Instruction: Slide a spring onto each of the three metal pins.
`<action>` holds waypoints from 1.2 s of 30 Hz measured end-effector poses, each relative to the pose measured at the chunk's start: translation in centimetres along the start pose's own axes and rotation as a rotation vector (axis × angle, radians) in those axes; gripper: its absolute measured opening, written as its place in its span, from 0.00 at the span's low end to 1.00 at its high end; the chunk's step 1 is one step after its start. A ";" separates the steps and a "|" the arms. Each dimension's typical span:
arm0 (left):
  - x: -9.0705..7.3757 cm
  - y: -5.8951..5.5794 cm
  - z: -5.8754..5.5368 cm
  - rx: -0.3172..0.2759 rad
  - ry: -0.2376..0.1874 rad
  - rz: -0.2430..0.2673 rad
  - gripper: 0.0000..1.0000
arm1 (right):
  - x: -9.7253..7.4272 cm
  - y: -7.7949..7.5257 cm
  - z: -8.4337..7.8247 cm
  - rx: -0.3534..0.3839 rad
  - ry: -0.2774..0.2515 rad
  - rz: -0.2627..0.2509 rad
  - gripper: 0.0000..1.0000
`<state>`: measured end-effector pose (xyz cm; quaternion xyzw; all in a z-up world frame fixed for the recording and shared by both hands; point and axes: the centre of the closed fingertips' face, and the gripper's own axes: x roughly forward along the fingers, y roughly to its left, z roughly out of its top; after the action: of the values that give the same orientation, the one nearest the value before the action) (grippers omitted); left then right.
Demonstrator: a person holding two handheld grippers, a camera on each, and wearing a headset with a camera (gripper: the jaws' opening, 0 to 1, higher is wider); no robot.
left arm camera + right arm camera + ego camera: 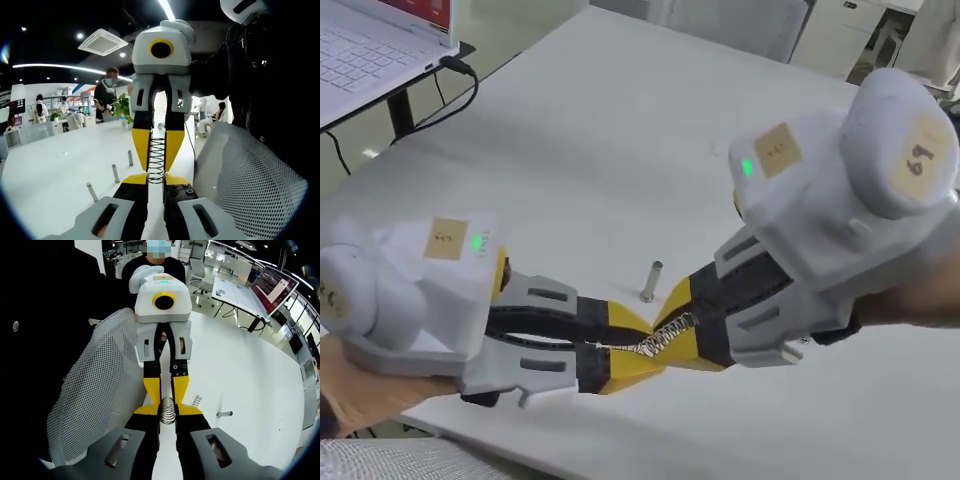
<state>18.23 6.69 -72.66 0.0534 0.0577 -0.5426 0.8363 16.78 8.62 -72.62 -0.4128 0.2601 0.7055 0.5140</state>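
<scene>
While the spring [660,343] is held roughly level above the tabletop [620,130], along the line where the two grippers meet tip to tip, the nearest metal pin [651,280] stands upright just beyond it, so the spring would, I judge, have to be tipped on end. The right gripper [167,412] slants in with its jaws pressed against the spring's sides. The left gripper [156,179], facing it, has its jaws drawn together on the spring's thin end.
</scene>
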 end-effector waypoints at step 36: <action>-2.9 3.2 -3.5 -0.089 0.049 0.187 0.51 | -5.3 -8.1 -7.8 0.159 0.176 -0.201 0.09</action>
<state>19.82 11.09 -75.55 0.0346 0.0967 -0.4577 0.8831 27.53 2.40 -71.72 -0.4550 0.3169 0.5887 0.5882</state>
